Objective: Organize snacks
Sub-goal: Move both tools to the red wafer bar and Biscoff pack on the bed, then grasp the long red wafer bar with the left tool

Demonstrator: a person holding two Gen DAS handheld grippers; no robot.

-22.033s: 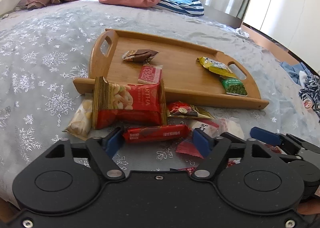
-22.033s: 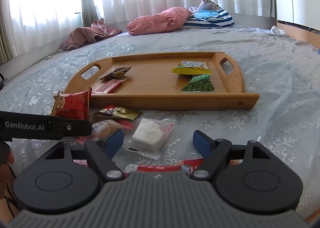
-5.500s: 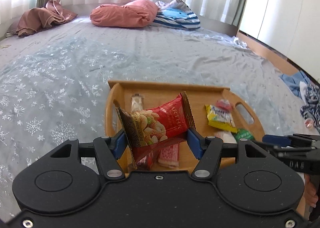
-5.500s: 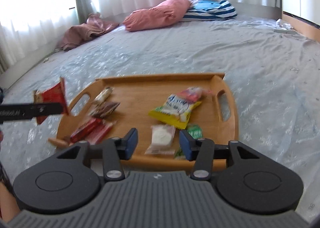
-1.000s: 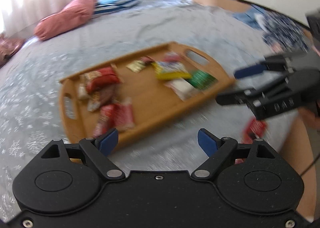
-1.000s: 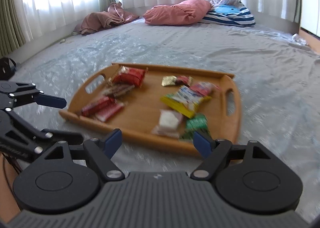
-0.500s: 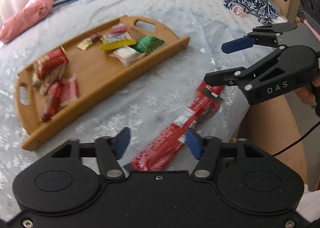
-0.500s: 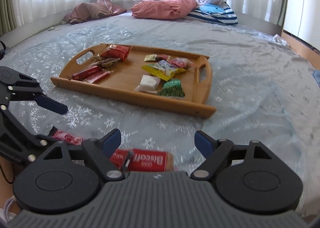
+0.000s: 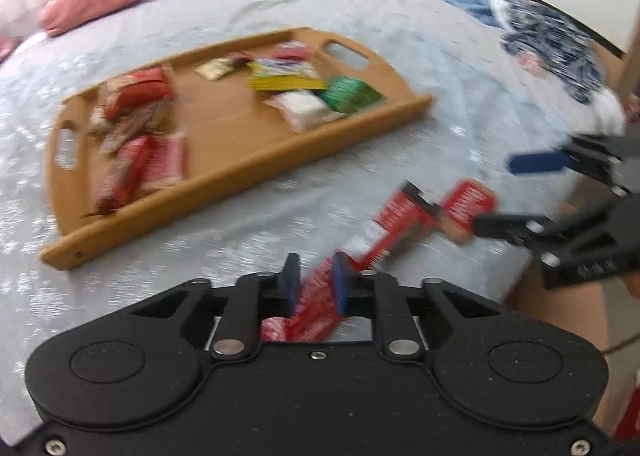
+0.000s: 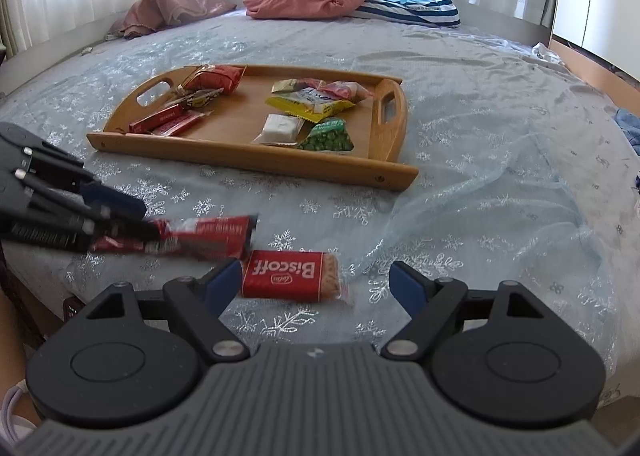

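Red foil wrapped the long snack bar [image 10: 200,238], which lay on the bed [image 10: 480,176] near its front edge, just beside a Biscoff biscuit pack [image 10: 290,280]. Beyond them the wooden tray [image 10: 256,164] held other snacks. The left hand-held gripper [image 9: 314,282] pointed downward, its jaws closing on one end of the bar. The right hand-held gripper [image 10: 316,282] hovered spread wide over the biscuit pack, not gripping it.
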